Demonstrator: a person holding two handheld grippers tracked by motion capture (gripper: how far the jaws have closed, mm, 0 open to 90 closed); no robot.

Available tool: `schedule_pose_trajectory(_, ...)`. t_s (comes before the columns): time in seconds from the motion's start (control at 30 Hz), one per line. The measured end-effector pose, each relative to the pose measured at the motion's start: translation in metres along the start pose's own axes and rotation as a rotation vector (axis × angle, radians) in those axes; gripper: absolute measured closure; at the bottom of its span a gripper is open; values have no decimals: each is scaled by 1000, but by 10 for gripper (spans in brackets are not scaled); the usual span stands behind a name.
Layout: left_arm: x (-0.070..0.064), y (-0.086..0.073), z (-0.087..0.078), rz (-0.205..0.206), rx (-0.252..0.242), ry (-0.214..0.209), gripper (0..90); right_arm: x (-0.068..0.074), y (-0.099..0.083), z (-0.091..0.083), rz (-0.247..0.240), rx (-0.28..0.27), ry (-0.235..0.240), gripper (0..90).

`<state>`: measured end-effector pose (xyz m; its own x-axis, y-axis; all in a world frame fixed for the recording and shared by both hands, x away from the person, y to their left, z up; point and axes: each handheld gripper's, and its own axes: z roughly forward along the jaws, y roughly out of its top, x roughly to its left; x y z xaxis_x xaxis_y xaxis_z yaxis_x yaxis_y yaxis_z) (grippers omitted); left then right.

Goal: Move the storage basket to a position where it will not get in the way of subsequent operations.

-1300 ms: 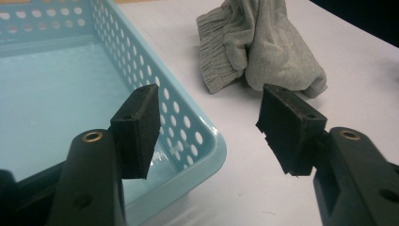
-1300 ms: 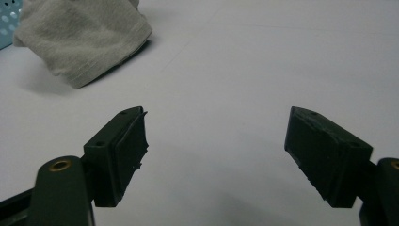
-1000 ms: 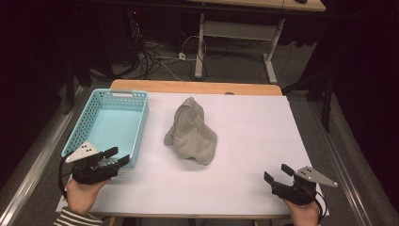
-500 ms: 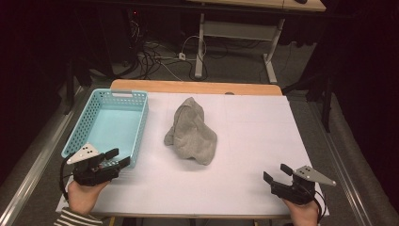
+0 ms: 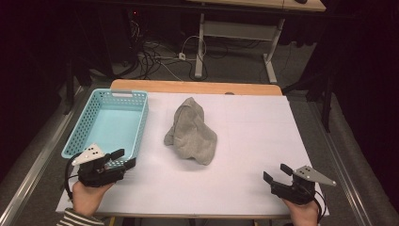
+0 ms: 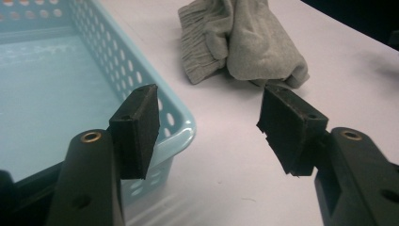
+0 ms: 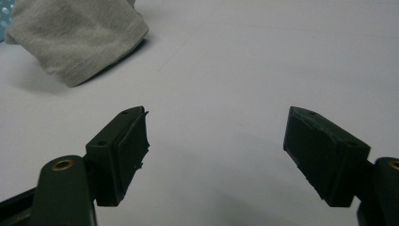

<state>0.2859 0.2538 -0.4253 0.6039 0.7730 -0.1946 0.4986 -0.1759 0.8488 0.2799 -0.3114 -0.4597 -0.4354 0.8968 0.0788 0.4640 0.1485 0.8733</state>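
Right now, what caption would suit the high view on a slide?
Two hand-held grippers, left and right, wait open on a white table near a crumpled grey cloth and turquoise basket.

The grey cloth [image 5: 190, 132] was seen as soft, matt knit fabric with a ribbed hem. The basket [image 5: 80, 134] was made of glossy perforated plastic. The table [image 5: 254, 141] was covered in smooth matt white.

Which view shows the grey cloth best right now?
The high view: the whole grey cloth lies crumpled beside the basket. The left gripper view shows its ribbed near end; the right gripper view shows one corner.
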Motion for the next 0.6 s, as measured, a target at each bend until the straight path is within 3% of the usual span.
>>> schedule_pose_trajectory(0.43, -27, 7, 24, 74, 36, -50, 370, 3, 1, 2, -23, -8, 22, 232)
schedule_pose_trajectory(0.6, -36, 12, 36, 93, 46, -77, 371, 0, 1, 2, -11, -9, 23, 235)
